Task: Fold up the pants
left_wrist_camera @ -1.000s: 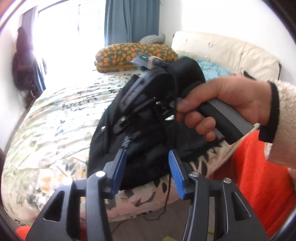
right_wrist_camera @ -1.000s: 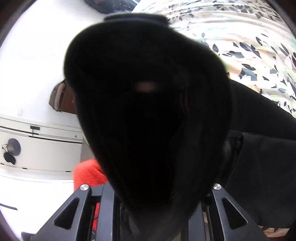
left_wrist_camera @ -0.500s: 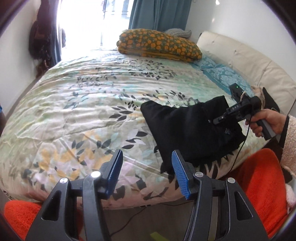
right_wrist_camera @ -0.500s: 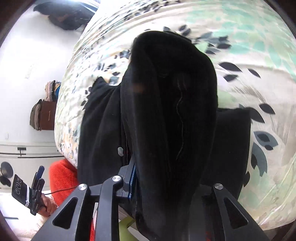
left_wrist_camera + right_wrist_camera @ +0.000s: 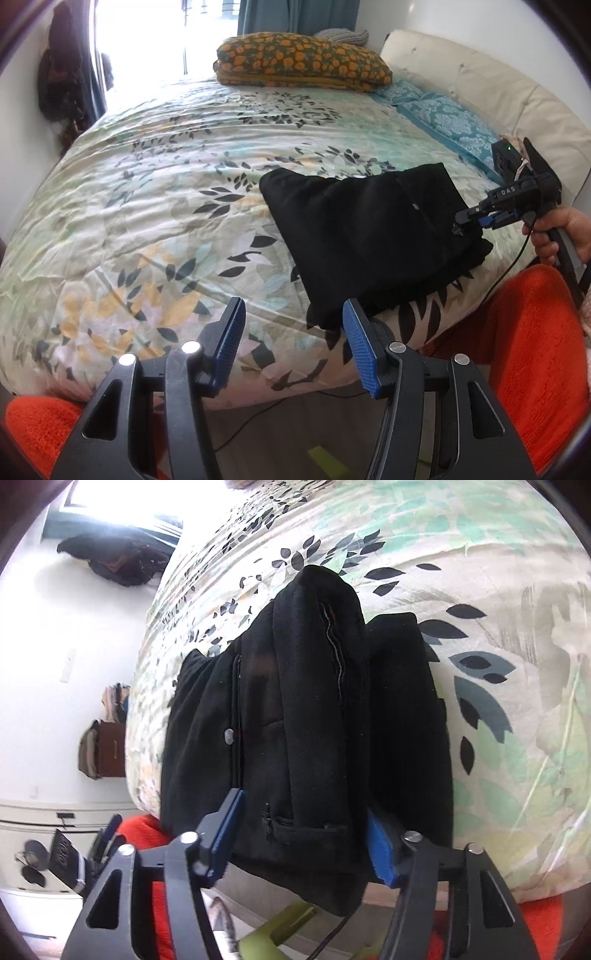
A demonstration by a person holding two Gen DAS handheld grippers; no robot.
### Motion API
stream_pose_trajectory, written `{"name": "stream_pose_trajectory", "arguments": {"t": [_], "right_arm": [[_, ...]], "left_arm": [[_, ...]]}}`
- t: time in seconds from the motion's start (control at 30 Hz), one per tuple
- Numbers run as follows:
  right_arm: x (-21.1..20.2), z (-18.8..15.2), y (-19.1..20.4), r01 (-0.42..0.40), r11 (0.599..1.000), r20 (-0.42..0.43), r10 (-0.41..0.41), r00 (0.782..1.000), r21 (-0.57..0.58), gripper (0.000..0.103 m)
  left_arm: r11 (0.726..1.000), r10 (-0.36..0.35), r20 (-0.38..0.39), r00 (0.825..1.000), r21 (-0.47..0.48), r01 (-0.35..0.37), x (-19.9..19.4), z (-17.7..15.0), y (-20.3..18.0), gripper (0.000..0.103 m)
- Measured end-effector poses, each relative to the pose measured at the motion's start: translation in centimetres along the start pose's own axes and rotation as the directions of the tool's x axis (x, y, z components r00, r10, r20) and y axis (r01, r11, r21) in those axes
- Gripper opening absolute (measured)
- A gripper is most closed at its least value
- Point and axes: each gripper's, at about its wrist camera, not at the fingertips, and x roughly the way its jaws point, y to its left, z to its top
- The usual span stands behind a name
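Note:
The black pants lie folded in a compact bundle near the front right edge of the bed. My left gripper is open and empty, held back from the bed's front edge, just left of the bundle's near corner. My right gripper shows in the left wrist view at the bundle's right end. In the right wrist view the right gripper stands open, its blue pads on either side of the pants edge, which hangs over the bed's edge.
The bed has a floral quilt. An orange patterned pillow and a blue pillow lie at the far end by the cream headboard. Red clothing is in front of the bed. A cable hangs from the right gripper.
The right gripper carried the raised pants down onto the bed and its fingers have opened off the fabric. The left gripper pulled back and stayed open.

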Motion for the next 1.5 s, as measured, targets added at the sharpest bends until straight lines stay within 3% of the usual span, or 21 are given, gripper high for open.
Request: {"name": "stream_pose_trajectory", "arguments": {"t": [0.07, 0.17, 0.3, 0.43, 0.47, 0.53, 0.6, 0.7, 0.9, 1.03, 1.17, 1.23, 1.33, 1.4, 1.5], "right_arm": [[-0.2, 0.2, -0.4, 0.057, 0.998, 0.002, -0.057, 0.998, -0.037, 0.038], [-0.7, 0.4, -0.6, 0.051, 0.998, 0.036, -0.050, 0.998, -0.030, 0.026], [-3.4, -0.5, -1.5, 0.022, 0.999, 0.088, -0.018, 0.996, -0.048, 0.021], [-4.1, -0.9, -1.4, 0.028, 0.997, 0.136, -0.017, 0.991, -0.075, 0.023], [-3.5, -0.9, -2.0, 0.048, 0.996, 0.130, -0.039, 0.991, -0.069, 0.027], [-3.2, -1.6, -3.7, 0.072, 0.997, 0.131, -0.068, 0.989, -0.029, 0.045], [-4.5, -2.5, -4.9, 0.027, 0.999, 0.189, -0.030, 0.981, 0.018, 0.049], [-6.5, -4.6, -5.4, -0.004, 0.999, 0.237, -0.004, 0.971, 0.037, 0.049], [-4.6, -7.2, -4.0, 0.040, 0.999, 0.152, -0.035, 0.988, -0.027, 0.049], [-2.9, -6.4, -2.7, 0.103, 0.992, 0.131, -0.093, 0.987, -0.070, 0.025], [-5.0, -6.8, 0.5, 0.189, 0.968, 0.236, -0.147, 0.961, -0.166, 0.018], [-5.2, -6.8, -0.1, 0.230, 0.959, 0.243, -0.187, 0.952, -0.164, 0.018], [-3.3, -6.8, -3.6, 0.258, 0.964, 0.175, -0.242, 0.954, -0.071, 0.018], [-4.1, -6.9, -3.1, 0.261, 0.962, 0.210, -0.240, 0.948, -0.079, 0.019], [-5.5, -6.8, -2.9, 0.227, 0.972, 0.234, -0.208, 0.950, -0.057, 0.033]], "left_arm": [[1.000, 0.006, -0.002, 1.000, 0.028, -0.006, 0.1, -0.1, -0.7, 0.057], [0.999, 0.016, 0.009, 1.000, 0.046, -0.017, -0.3, 0.0, -1.4, 0.057], [0.999, 0.014, 0.007, 1.000, 0.034, -0.014, -0.4, 0.0, -1.4, 0.057], [0.999, 0.013, -0.001, 1.000, 0.034, -0.013, -0.3, -0.1, -1.5, 0.057], [0.999, 0.015, -0.001, 1.000, 0.039, -0.015, -0.3, -0.1, -1.6, 0.057], [0.999, 0.023, 0.010, 1.000, 0.049, -0.024, -0.7, -0.2, -1.7, 0.057], [0.999, 0.026, 0.023, 0.999, 0.047, -0.027, -1.0, -0.3, -1.5, 0.057], [1.000, 0.021, 0.006, 1.000, 0.024, -0.021, -0.6, -0.7, -1.0, 0.057], [1.000, -0.016, -0.019, 1.000, -0.005, 0.016, 0.2, -0.5, -1.2, 0.057], [1.000, -0.004, -0.005, 1.000, 0.027, 0.004, -0.2, -0.4, -2.1, 0.057], [1.000, 0.008, 0.008, 1.000, 0.026, -0.008, -0.7, -0.5, -2.0, 0.057], [1.000, 0.003, -0.001, 1.000, 0.016, -0.003, -0.4, -0.6, -1.9, 0.057], [1.000, 0.004, -0.016, 1.000, 0.019, -0.004, -0.1, -0.8, -2.0, 0.057], [0.999, 0.002, -0.001, 1.000, 0.034, -0.002, -0.4, -0.9, -2.2, 0.057], [0.999, 0.008, -0.005, 1.000, 0.051, -0.008, -0.1, -0.9, -2.5, 0.057]]}}
